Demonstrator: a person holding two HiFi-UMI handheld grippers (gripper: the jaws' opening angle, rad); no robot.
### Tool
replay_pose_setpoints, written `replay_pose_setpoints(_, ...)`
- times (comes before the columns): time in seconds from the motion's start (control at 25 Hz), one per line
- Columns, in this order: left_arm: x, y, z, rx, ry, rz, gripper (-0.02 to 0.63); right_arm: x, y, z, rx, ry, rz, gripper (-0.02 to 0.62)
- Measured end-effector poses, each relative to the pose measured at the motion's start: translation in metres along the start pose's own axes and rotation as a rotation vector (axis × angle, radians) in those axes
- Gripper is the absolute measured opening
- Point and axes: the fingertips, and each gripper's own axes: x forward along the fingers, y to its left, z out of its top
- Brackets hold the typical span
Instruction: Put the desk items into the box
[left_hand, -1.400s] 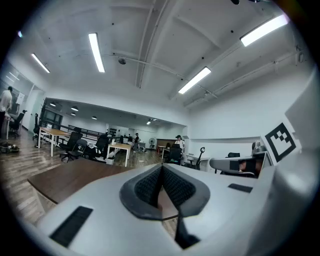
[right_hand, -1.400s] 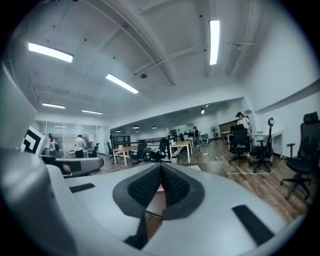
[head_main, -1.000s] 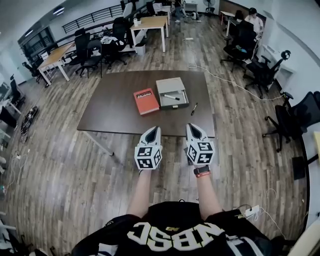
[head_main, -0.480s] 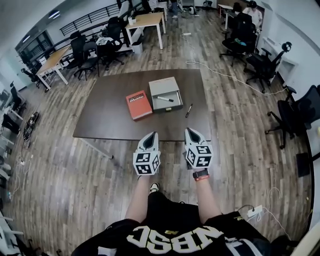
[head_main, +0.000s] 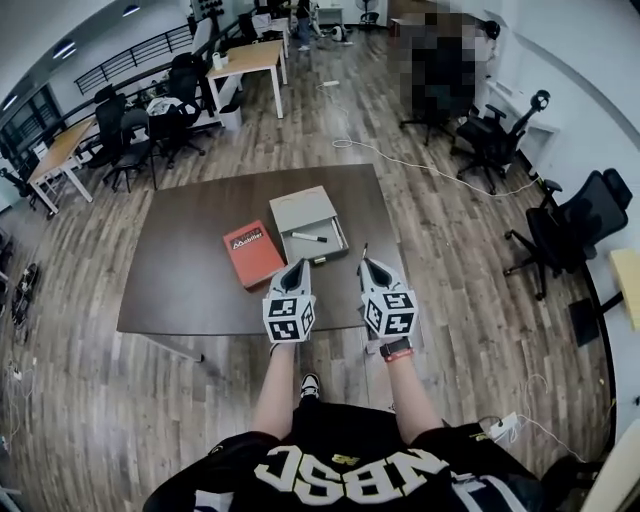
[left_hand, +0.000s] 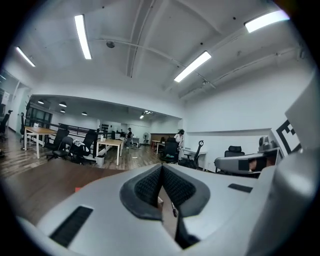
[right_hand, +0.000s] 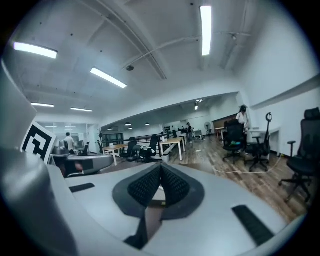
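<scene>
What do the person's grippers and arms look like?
Both the left gripper and right gripper have pale grey pointed shells, dark ribbed pads, and a cube with black-and-white square markers. The right wrist wears a red-banded watch. The shirt is black with white letters.

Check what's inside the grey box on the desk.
One dark pen lies in the open grey box; nothing else shows inside. Its near-left corner is covered by the left gripper.

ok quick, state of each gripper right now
left gripper: closed, holding nothing
right gripper: closed, holding nothing
</scene>
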Motion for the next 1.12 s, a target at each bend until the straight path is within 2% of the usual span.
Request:
replay_pose_setpoints(0.16, 0.038, 0.023, 0.015, 0.002, -0.021, -0.059, 0.014, 0.035, -0.019, 0.018, 0.011, -0.018, -0.075, 0.008)
replay_pose_setpoints(0.4, 0.080, 0.038, 0.009, 0.005, -0.008, -0.136, 0.014, 0.073, -0.031, 0.019, -0.009, -0.013, -0.144, 0.008)
replay_pose_setpoints(0.48, 0.090, 0.050, 0.009, 0.013, -0.006, -0.152, 0.014, 0.086, -0.035, 0.018, -0.030, -0.015, -0.181, 0.009)
replay_pose_setpoints(0.68, 0.113, 0.077, -0.007, 0.009, 0.036, -0.187, 0.014, 0.114, -0.040, 0.000, 0.021, -0.004, -0.229, 0.009)
replay_pose_setpoints(1.12, 0.157, 0.051, -0.034, -0.004, 0.110, -0.299, 0.014, 0.131, -0.074, -0.029, 0.072, 0.069, -0.294, 0.016)
